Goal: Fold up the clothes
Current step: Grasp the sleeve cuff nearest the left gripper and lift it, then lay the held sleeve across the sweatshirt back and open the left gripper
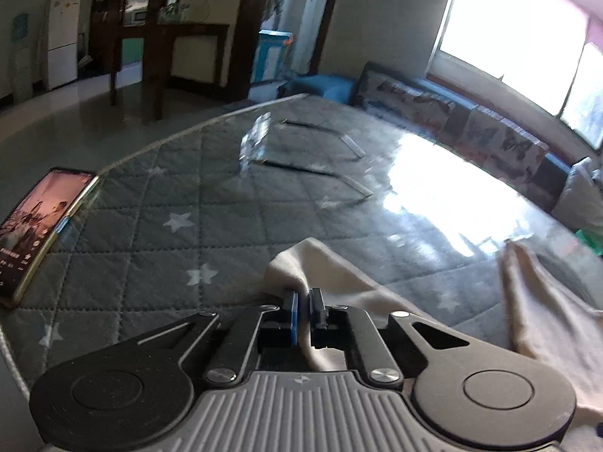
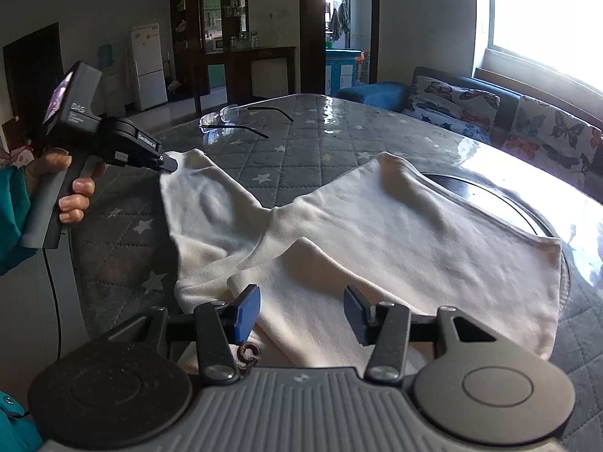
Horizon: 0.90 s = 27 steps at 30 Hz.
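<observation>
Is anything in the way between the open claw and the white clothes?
Nothing visible is. The right claw hangs open just above the cream white cotton garment. The thin black-armed glasses lie farther back on the grey star-patterned quilted table cover.

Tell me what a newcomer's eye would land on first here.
First the cream garment, spread across the middle of the quilted star-patterned table. The left gripper is shut on a corner of it at the left, while the right gripper hovers open over the near edge. Farther back lie a pair of glasses, and a lit phone at the table's left edge.
</observation>
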Tool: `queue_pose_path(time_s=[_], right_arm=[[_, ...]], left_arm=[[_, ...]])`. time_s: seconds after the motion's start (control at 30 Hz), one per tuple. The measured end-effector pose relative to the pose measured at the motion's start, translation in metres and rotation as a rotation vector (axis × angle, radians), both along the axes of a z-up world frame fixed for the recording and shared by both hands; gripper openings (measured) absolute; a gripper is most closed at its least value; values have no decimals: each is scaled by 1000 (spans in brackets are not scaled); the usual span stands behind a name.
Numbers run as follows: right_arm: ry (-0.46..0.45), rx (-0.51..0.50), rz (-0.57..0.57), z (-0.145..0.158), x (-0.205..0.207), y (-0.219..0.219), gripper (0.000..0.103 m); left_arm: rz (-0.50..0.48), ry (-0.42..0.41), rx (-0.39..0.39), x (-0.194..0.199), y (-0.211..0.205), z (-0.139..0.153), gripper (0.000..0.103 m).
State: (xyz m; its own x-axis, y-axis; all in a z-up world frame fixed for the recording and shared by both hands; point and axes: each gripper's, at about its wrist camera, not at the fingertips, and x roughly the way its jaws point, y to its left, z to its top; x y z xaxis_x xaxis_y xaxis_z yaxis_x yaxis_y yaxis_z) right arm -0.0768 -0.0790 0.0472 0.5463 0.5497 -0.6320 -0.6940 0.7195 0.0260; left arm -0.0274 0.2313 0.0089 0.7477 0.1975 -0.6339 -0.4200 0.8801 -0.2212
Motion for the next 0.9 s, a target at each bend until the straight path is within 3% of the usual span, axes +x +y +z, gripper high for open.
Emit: queue_pose_path(time_s=[0.2, 0.57, 0.73, 0.9], right_arm=[[9, 30, -29, 3, 2, -8, 50], [9, 86, -120, 10, 2, -41, 50], [34, 115, -173, 10, 3, -62, 50], [73, 155, -219, 10, 7, -78, 49]], left_arm=[[-116, -81, -2, -11, -30, 23, 6], [-461, -172, -65, -28, -125, 54, 6], [-635, -131, -104, -29, -171, 42, 6], [-742, -47, -83, -31, -201, 23, 7]])
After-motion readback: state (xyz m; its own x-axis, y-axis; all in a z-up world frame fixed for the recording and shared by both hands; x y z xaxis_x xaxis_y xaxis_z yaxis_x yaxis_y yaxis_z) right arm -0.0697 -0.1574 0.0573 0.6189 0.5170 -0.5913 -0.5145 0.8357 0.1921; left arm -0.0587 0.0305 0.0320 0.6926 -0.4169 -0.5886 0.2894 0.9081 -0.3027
